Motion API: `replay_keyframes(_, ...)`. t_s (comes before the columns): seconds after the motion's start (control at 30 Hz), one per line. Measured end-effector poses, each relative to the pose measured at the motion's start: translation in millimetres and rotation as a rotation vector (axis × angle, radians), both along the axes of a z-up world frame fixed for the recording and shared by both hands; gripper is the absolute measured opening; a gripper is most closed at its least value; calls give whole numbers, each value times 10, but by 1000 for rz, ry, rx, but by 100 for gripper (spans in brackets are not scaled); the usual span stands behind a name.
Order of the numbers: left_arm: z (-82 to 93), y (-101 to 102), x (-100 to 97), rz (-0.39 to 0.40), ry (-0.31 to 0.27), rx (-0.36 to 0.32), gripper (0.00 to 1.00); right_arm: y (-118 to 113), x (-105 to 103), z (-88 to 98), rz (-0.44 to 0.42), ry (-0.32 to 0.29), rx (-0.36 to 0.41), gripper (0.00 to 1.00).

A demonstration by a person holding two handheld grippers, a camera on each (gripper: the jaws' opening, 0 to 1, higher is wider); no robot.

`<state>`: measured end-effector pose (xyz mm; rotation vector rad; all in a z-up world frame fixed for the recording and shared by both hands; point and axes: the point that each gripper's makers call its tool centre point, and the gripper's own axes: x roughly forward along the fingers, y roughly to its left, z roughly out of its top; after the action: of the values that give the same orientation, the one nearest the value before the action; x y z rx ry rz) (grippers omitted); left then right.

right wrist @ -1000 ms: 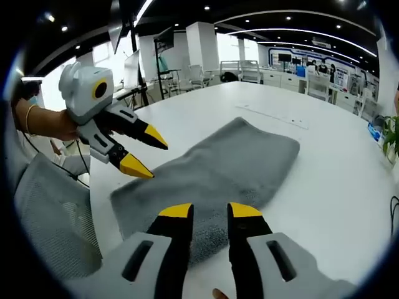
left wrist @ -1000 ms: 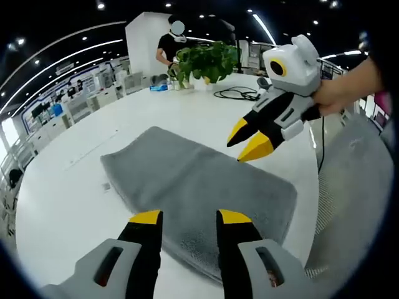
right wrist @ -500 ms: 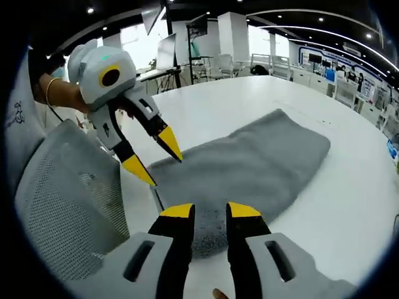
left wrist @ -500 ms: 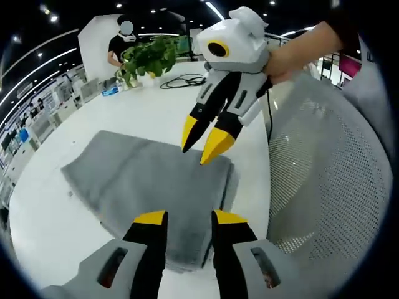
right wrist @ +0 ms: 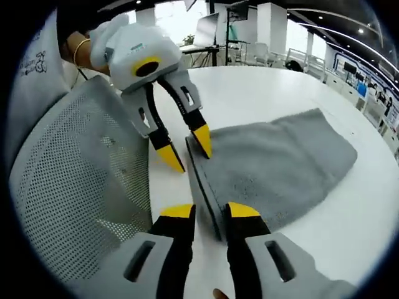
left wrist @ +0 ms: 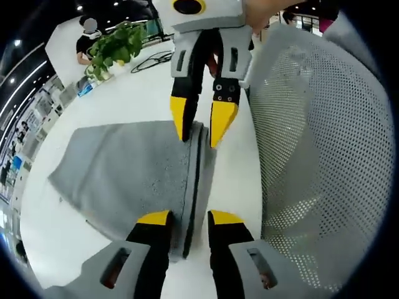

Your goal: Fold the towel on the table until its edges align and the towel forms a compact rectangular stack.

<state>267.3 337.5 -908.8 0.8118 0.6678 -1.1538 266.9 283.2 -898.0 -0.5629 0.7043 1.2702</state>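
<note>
A grey towel (left wrist: 124, 168) (right wrist: 274, 159) lies folded on the white table (left wrist: 134, 93), its thick layered edge toward the chair. In the left gripper view my left gripper (left wrist: 190, 219) is open, its yellow-tipped jaws standing either side of that edge at one end. My right gripper (left wrist: 201, 126) comes down from the top, open, straddling the same edge at the other end. The right gripper view looks the opposite way: my right gripper (right wrist: 211, 213) is open over the edge, and my left gripper (right wrist: 187, 151) is open astride it farther along.
A grey mesh chair (left wrist: 312, 156) (right wrist: 81, 187) stands close against the table edge beside the towel. A potted plant (left wrist: 115, 47), a black cable (left wrist: 149, 59) and a person (left wrist: 87, 37) are at the table's far side. More desks and chairs (right wrist: 293, 43) fill the room behind.
Both grippers have come in to the towel's chair-side edge, from hovering above it to straddling it at opposite ends. Their jaw gaps look unchanged and the towel has not moved.
</note>
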Motion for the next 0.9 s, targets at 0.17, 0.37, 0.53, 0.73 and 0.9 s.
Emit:
replay_keyframes(0.17, -1, 2, 47, -10, -1, 21, 21, -8, -20, -86, 45, -34, -60, 19)
replay_keyframes(0.37, -21, 5, 77, -12, 36, 38, 18, 14, -25, -141, 53, -45, -99, 19)
replay_keyframes(0.53, -59, 4, 137, -92, 15, 100, 11, 9, 26, -187, 95, -112, -144, 14)
replay_keyframes(0.73, -66, 0, 145, -151, -14, 101, 9, 19, 24, -190, 121, -172, -171, 11)
replay_keyframes(0.9, -51, 0, 164, -102, -11, 75, 6, 38, 84, -186, 141, -230, -213, 6)
